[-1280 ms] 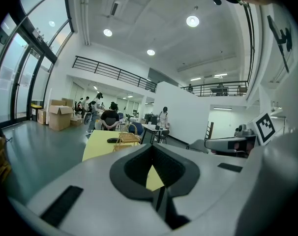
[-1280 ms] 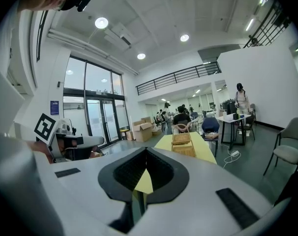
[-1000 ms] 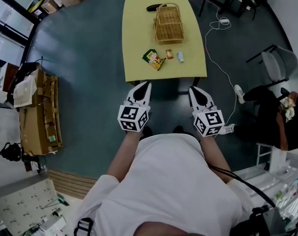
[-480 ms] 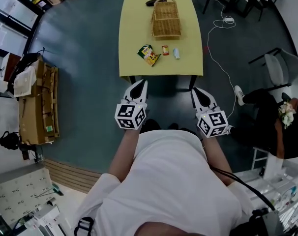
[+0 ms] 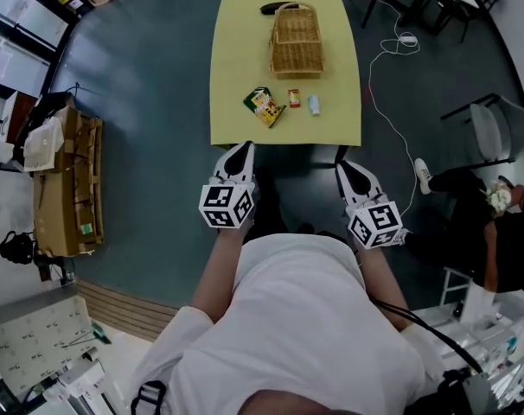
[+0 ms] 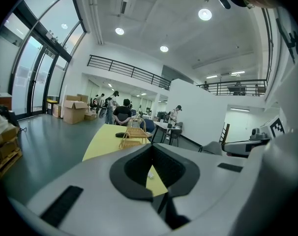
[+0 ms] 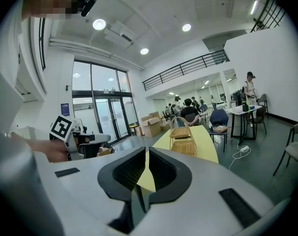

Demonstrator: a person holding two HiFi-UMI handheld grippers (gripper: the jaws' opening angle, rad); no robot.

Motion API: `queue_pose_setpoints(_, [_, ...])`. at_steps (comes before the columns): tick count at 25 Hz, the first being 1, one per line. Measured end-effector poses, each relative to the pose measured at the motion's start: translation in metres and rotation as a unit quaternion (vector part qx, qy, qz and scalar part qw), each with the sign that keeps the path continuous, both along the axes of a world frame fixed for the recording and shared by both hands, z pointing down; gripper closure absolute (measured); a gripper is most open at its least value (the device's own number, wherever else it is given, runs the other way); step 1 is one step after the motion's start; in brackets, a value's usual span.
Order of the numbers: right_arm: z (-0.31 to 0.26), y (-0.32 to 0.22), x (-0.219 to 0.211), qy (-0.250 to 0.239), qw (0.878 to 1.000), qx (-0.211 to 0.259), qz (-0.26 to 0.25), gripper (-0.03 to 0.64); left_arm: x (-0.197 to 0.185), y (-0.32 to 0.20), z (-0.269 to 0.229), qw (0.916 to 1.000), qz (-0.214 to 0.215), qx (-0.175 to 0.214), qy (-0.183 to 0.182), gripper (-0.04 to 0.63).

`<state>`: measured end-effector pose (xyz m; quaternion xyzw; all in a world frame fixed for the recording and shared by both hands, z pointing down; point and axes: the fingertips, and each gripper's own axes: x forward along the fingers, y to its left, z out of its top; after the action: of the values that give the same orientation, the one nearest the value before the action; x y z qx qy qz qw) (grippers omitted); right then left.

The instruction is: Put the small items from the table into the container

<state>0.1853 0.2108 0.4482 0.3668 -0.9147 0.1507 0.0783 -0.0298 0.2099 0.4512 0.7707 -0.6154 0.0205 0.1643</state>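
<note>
A yellow table [image 5: 236, 76] stands ahead of me. On it a wicker basket [image 5: 295, 41] with a handle sits toward the far end. Nearer the front edge lie a green and yellow snack packet [image 5: 264, 105], a small red and white item [image 5: 294, 98] and a small pale blue item [image 5: 314, 105]. My left gripper [image 5: 243, 150] and right gripper [image 5: 341, 168] hover just short of the table's near edge, both shut with nothing between the jaws. In the left gripper view the basket [image 6: 132, 135] shows beyond the shut jaws [image 6: 151, 154]; in the right gripper view the basket [image 7: 183, 135] stands past the jaws [image 7: 146, 157].
A dark object [image 5: 275, 8] lies behind the basket. Wooden pallets and boxes [image 5: 67, 188] stand at the left on the blue-grey floor. A white cable [image 5: 379, 85] trails right of the table, near chairs [image 5: 495, 128]. People sit at tables [image 6: 122, 112] far off.
Both grippers have drifted a little lower and outward in the head view, staying shut. The table and its items have shifted slightly in the picture as my head moved.
</note>
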Motion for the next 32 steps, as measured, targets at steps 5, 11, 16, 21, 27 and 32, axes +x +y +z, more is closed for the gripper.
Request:
queue_pose_setpoints(5, [0.009,-0.044,-0.031,0.0,1.0,-0.003,0.005,0.582,-0.037,-0.057,0.014,1.0,0.004,-0.003,-0.001,0.588])
queue_pose_setpoints(11, [0.016,-0.111,-0.077,0.013,1.0,-0.014,0.008,0.562,-0.064,-0.13,0.044,0.9986,0.039,-0.033,-0.011,0.588])
queue_pose_setpoints(16, [0.018,-0.167,-0.108,0.009,0.999,-0.027,0.038,0.563,-0.089,-0.181,0.066,0.9949,0.08,-0.059,-0.016,0.588])
queue_pose_setpoints(21, [0.019,-0.2,-0.136,0.004,0.998,-0.034,0.06,0.563,-0.103,-0.207,0.09,0.9887,0.121,-0.086,-0.022,0.588])
queue_pose_setpoints(27, [0.029,-0.225,-0.128,0.017,0.996,-0.051,0.069,0.563,-0.084,-0.225,0.16,0.9765,0.134,-0.168,-0.001,0.586])
queue_pose_setpoints(32, [0.037,-0.237,-0.111,0.027,0.994,-0.069,0.075,0.563,-0.058,-0.234,0.229,0.9614,0.129,-0.243,0.007,0.586])
